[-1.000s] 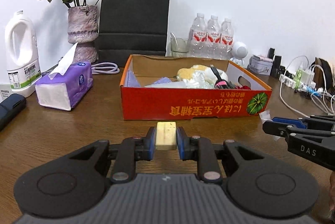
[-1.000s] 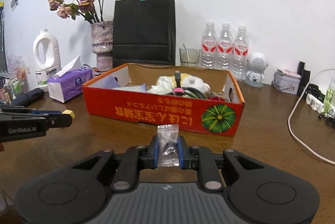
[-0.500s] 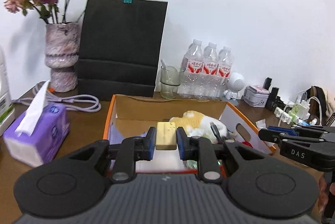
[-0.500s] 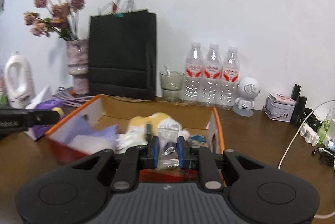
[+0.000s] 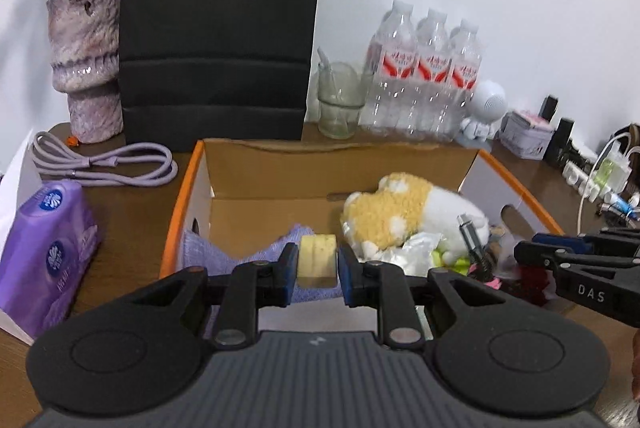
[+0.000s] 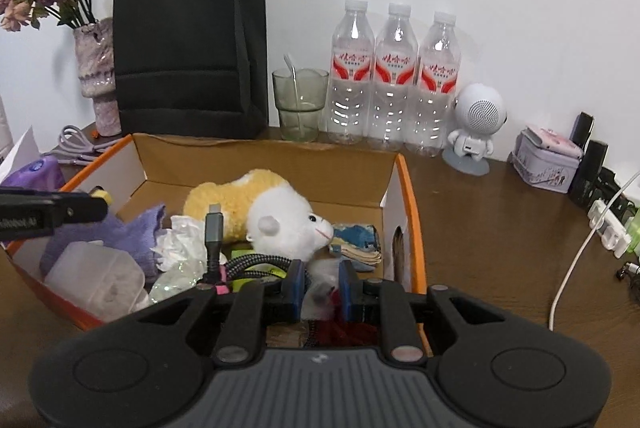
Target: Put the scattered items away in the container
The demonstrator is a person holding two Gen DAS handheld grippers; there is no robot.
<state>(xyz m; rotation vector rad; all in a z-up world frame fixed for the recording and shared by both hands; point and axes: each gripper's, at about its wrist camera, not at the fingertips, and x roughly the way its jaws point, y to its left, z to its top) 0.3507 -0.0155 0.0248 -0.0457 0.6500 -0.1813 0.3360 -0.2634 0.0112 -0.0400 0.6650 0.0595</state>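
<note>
The orange cardboard box [image 5: 182,204] holds a yellow-and-white plush toy [image 5: 404,218], a purple cloth [image 5: 224,260], crumpled plastic and a cable; it also shows in the right wrist view [image 6: 412,204]. My left gripper [image 5: 318,262] is shut on a pale yellow block [image 5: 318,260] and holds it over the box's left half. My right gripper [image 6: 319,286] is over the box's right front part; its jaws stand slightly apart around a blurred clear packet [image 6: 318,294], and I cannot tell whether they still grip it.
A purple tissue pack [image 5: 44,256] and a coiled lilac cable [image 5: 108,164] lie left of the box. A black paper bag [image 5: 220,28], vase [image 5: 88,64], glass [image 6: 300,104], three water bottles [image 6: 394,80] and a robot figurine [image 6: 478,124] stand behind. Power strip and cords are at right.
Both grippers rose from the table in front of the box and moved forward over it, carrying their items. The packet between the right jaws now sits lower and blurred.
</note>
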